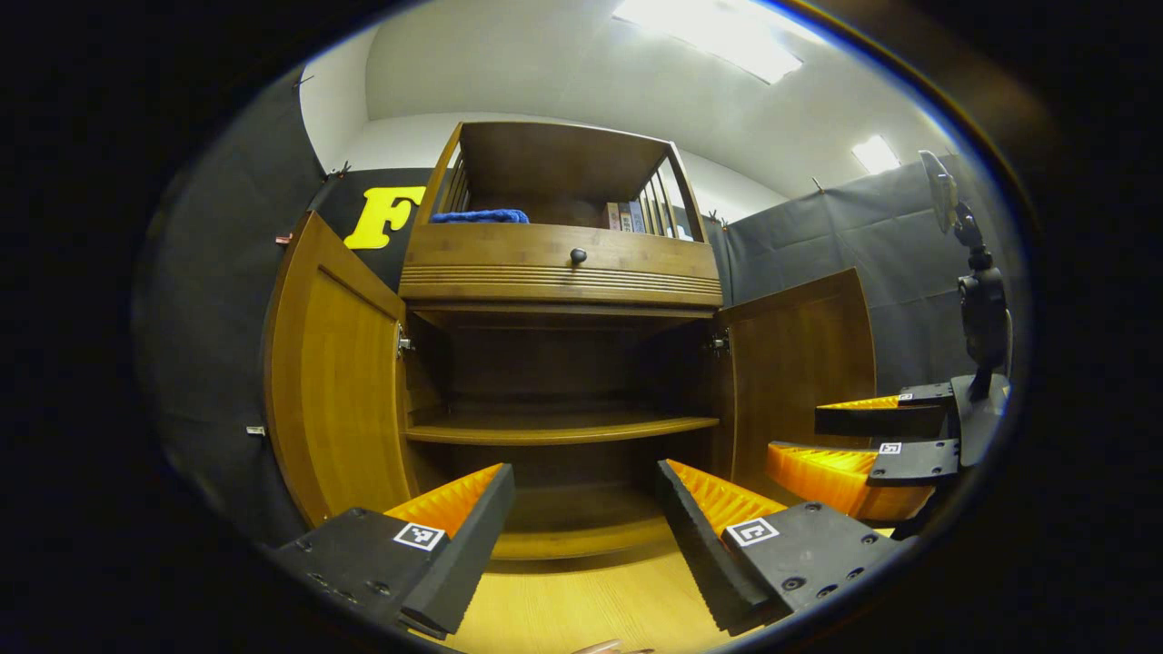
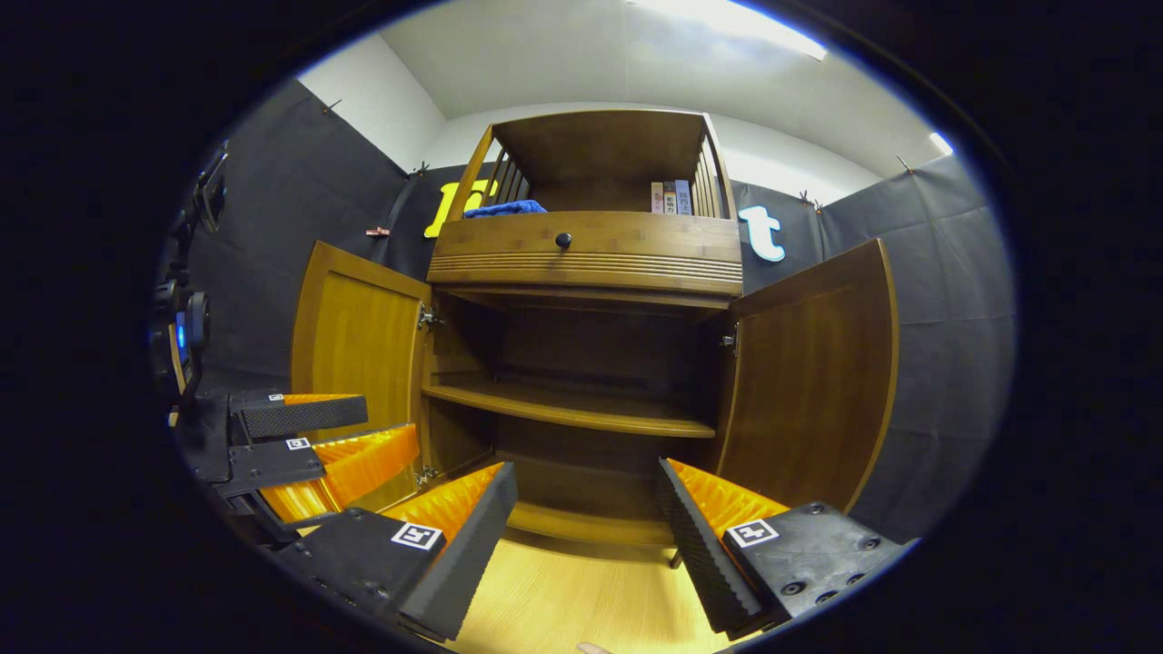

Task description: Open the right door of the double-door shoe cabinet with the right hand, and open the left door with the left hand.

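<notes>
The wooden shoe cabinet (image 1: 559, 272) (image 2: 586, 254) stands ahead with both lower doors swung wide. Its left door (image 1: 336, 381) (image 2: 363, 336) hangs out to the left, its right door (image 1: 800, 363) (image 2: 813, 381) to the right. Inside, a bare shelf (image 1: 559, 427) (image 2: 568, 409) shows. My left gripper (image 1: 586, 527) is open, held back from the cabinet with nothing between its fingers. My right gripper (image 2: 586, 527) is open too and also holds nothing. In the left gripper view the right gripper (image 1: 872, 440) sits at the right edge. The left gripper (image 2: 309, 440) appears at the left of the right gripper view.
A drawer with a dark knob (image 1: 578, 256) (image 2: 563, 240) sits above the doors. On the top shelf lie a blue cloth (image 1: 479, 216) (image 2: 504, 208) and several books (image 1: 627, 216) (image 2: 670, 196). Light wooden floor (image 1: 581, 609) (image 2: 581, 599) lies before the cabinet.
</notes>
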